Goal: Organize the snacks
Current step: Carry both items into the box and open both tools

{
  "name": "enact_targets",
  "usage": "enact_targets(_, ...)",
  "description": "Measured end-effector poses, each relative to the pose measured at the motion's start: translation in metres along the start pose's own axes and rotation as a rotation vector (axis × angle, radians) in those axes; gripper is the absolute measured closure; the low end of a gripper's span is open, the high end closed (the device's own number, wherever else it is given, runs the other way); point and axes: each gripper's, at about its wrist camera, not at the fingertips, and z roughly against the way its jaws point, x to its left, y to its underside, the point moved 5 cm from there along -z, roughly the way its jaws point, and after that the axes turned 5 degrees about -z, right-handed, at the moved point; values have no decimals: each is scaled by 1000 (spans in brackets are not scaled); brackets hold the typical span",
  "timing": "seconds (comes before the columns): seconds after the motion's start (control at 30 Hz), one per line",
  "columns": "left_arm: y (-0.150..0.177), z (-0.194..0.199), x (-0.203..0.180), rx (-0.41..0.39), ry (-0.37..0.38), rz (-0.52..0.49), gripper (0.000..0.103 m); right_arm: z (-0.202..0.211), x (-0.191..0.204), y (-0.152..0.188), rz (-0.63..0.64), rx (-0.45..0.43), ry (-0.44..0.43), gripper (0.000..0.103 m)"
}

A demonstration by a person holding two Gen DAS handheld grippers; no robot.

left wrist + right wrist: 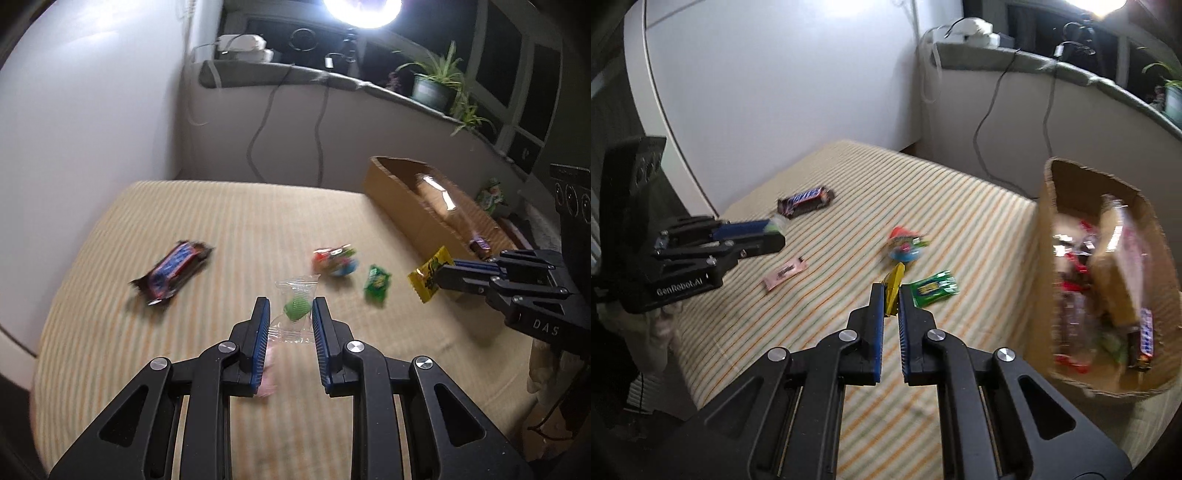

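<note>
L gripper (288, 314) clamps clear candy wrapper (295, 306) | R gripper (892, 301) pinches yellow packet (894, 282) | both lifted off bed, prob. bound for box (1049, 206) | 4 snacks loose left of box

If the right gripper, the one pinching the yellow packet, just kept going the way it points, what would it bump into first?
Probably the colourful sweet on the striped cloth, lying just past the yellow packet that the right gripper carries. Depth is unclear.

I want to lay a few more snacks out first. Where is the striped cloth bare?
Bare: behind the chocolate bar toward the wall, and the near strip under the grippers. Crowded: the middle, around the round candy and green packet, beside the cardboard box.
</note>
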Motion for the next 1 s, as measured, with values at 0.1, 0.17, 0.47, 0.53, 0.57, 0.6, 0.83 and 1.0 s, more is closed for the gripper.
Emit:
enact_targets(0.1,-10,-6,-18,-14,36,-16,81,17,-17,-3,-26,-30,24,96)
enact_targets(0.17,-20,-10,-31,-26,61,-23,81,27,-32,-5,-49,-50,47,96)
enact_targets(0.47,-54,-29,-93,-57,167,-84,81,58,-102,-4,-144,-96,151,96)
enact_targets(0.53,-59,-36,-108,-53,191,-100,81,63,-115,-3,-159,-100,167,96)
enact_targets(0.57,-59,-38,-113,-52,198,-104,81,65,-121,-1,-166,-102,176,96)
enact_targets(0.6,-61,-41,-121,-49,209,-113,81,67,-128,0,-173,-104,187,96)
enact_targets(0.83,-67,-59,-158,-28,248,-156,81,75,-162,7,-215,-109,238,96)
enact_targets(1.0,-69,-69,-178,-8,269,-176,81,77,-181,14,-241,-99,260,96)
